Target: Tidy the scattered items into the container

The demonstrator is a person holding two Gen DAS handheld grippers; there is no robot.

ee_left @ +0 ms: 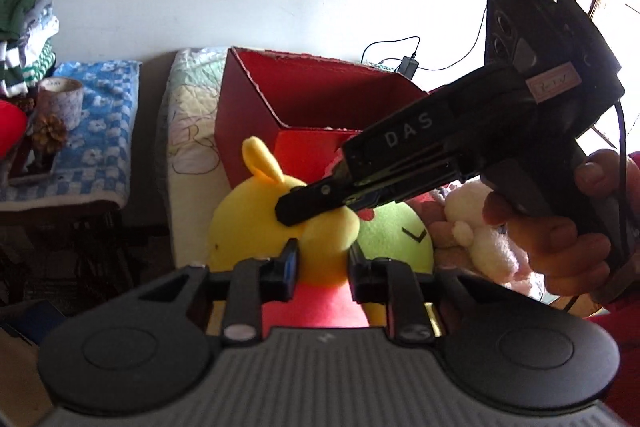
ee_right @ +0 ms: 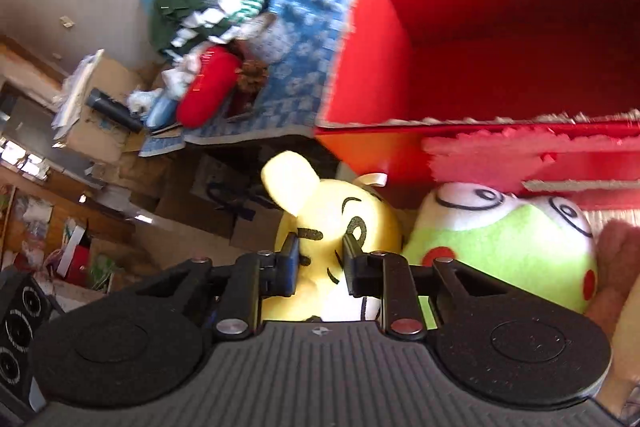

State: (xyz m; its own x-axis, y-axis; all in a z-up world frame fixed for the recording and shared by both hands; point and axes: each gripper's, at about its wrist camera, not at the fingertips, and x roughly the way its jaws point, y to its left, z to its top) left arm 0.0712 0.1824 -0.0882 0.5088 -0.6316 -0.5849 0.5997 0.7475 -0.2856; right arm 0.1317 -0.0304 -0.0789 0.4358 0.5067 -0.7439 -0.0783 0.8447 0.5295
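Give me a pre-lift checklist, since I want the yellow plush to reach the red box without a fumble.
1. Right tool closed on the yellow plush: ok, both fingers press into its face.
2. Left tool on the plush: ok, its fingers pinch the orange part.
3. Red box open with room: ok, nothing shows in the visible interior.
4. Tools clear of each other: not ok, the right tool's tip lies on the plush close above the left fingers.
5. Green frog plush free of the lift: cannot tell, it sits against the yellow one.
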